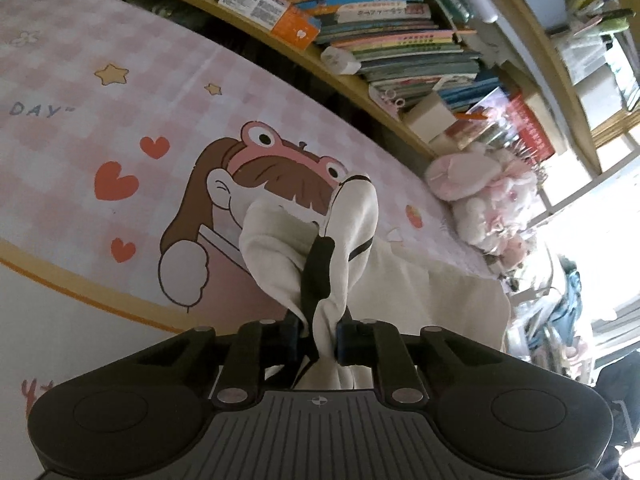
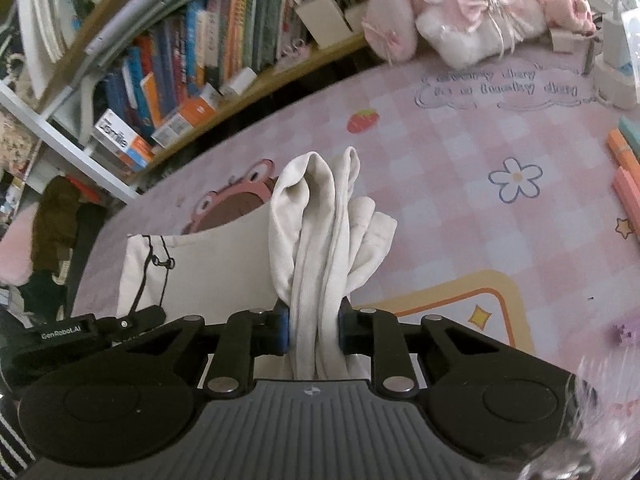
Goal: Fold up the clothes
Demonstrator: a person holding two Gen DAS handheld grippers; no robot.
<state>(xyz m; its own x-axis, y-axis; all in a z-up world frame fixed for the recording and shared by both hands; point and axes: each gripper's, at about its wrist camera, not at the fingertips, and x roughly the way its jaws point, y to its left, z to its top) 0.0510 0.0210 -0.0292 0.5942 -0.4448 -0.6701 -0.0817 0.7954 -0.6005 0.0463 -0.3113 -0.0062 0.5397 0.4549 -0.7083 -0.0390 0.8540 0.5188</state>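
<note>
Left gripper (image 1: 318,338), seen low in the middle of its own view, is pressed together on a bunched edge of the cream garment (image 1: 432,292). A black printed patch and thin black lines show on the cloth that rises above the jaws, and the rest of the fabric trails to the lower right over the pink checked mat (image 1: 120,80). Stacked books (image 1: 380,20) fill the upper part of the frame and a plush toy (image 1: 480,192) sits at the right.

In the right wrist view, the right gripper (image 2: 314,336) is likewise pinched on several gathered layers of the same garment (image 2: 316,240), which stand up as a ridge in the middle of the frame. A flat panel with a black line drawing is spread at the lower left, beside the other tool. Orange markers (image 2: 624,160) lie at the right edge.

A fold appears to be carried by both held edges. Both grips are best kept firm and level, the cloth drawn taut between them, and the edges laid down squarely so that no wrinkles are trapped.
</note>
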